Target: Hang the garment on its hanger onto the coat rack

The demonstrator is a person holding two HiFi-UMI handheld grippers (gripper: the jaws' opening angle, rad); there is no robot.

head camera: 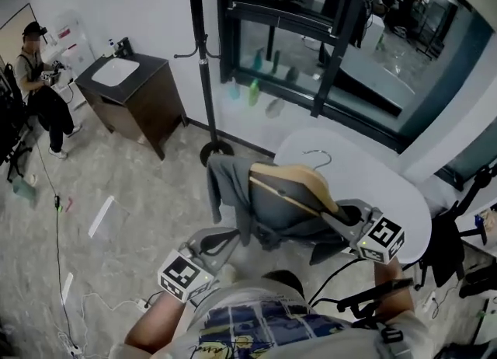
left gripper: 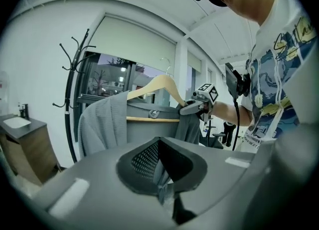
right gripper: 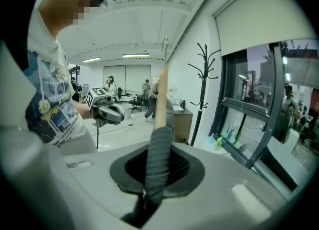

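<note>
left gripper (head camera: 235,235) pinches garment (head camera: 231,185) | right gripper (head camera: 343,217) clamps hanger (head camera: 299,182) | coat rack (head camera: 200,62) beyond table (head camera: 377,175)

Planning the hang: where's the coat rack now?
Head view, upper centre: the coat rack stands between the cabinet on its left and the window on its right, beyond the garment.

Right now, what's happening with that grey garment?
A person holds a gripper in each hand. The right gripper clamps one cloth-covered end of the hanger. The left gripper pinches the garment lower down. The garment is held up, not yet hung, and the coat rack stands ahead.
</note>
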